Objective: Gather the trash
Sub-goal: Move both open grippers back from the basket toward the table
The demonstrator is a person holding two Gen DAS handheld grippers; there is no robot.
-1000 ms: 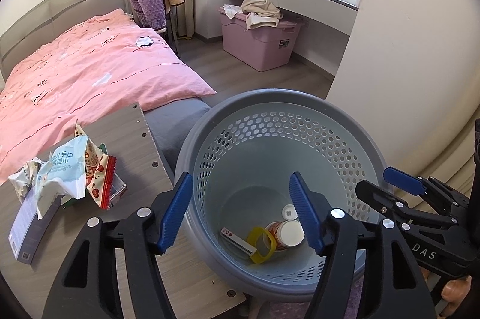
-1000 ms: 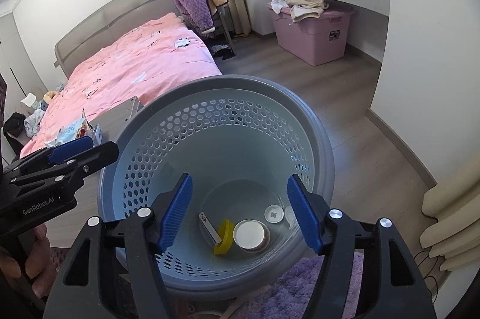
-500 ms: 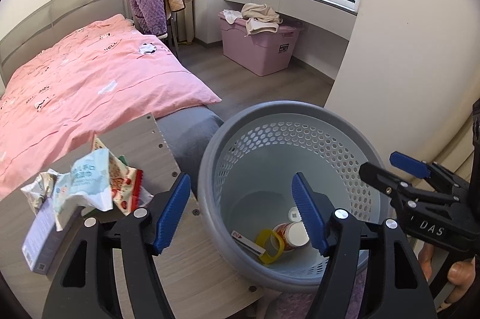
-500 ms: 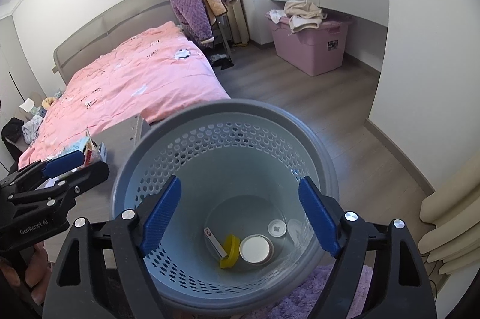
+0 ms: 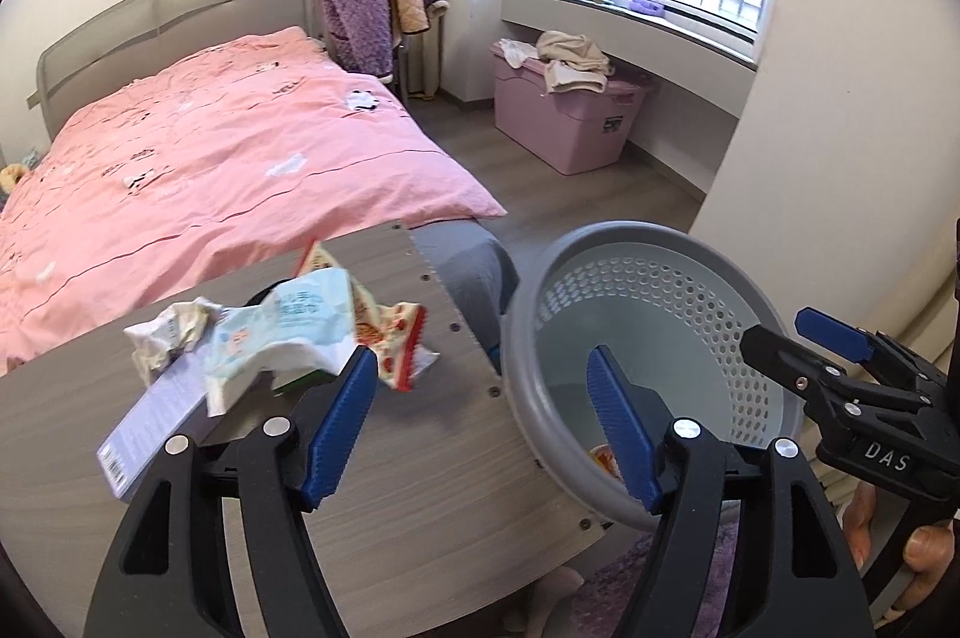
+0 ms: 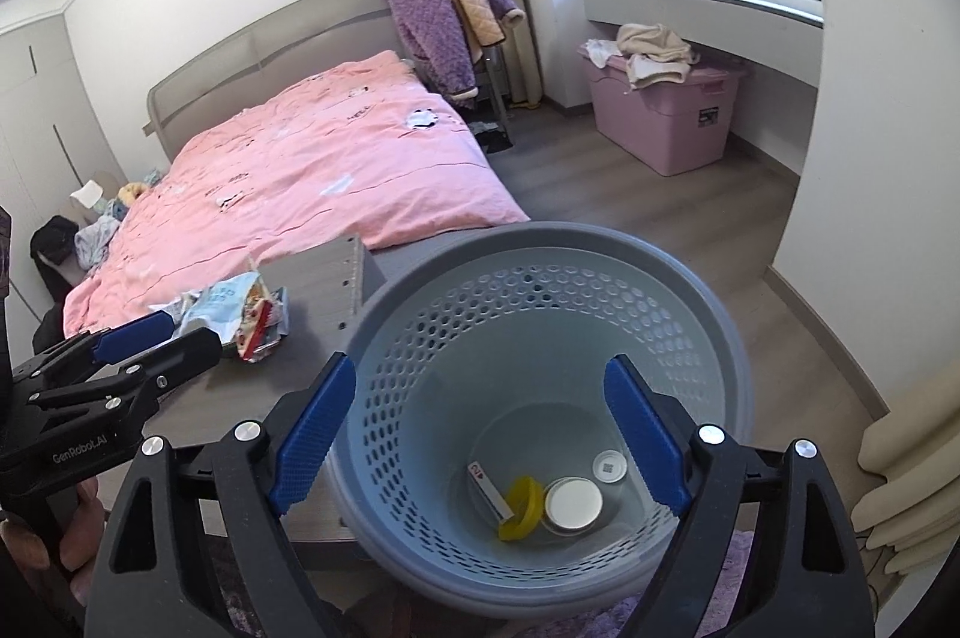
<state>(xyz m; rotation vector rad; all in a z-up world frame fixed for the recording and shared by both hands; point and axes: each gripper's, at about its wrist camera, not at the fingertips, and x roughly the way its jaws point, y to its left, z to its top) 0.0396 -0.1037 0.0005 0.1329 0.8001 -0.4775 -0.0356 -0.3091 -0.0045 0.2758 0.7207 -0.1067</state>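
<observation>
A heap of crumpled wrappers [image 5: 300,332] and a flat pale box [image 5: 156,416] lie on the grey wooden table [image 5: 420,458]. My left gripper [image 5: 483,428] is open above the table's right part, with its left pad close to the heap and nothing held. The grey perforated basket [image 6: 540,242] stands beside the table. On its floor lie a yellow ring [image 6: 519,503], a white-lidded jar [image 6: 573,503], a small cap [image 6: 609,467] and a slim packet [image 6: 489,488]. My right gripper [image 6: 480,434] hovers over the basket, its jaws opening and empty.
A bed with a pink cover [image 5: 210,170] runs behind the table. A pink storage box [image 5: 570,128] with clothes on it sits under the window. A chair draped with purple garments [image 5: 360,14] stands by the bed. A white wall corner [image 5: 810,128] rises right of the basket.
My left gripper has swung left and up, from over the basket to over the table near the wrappers. My right gripper's jaws have widened and it has risen a little above the basket.
</observation>
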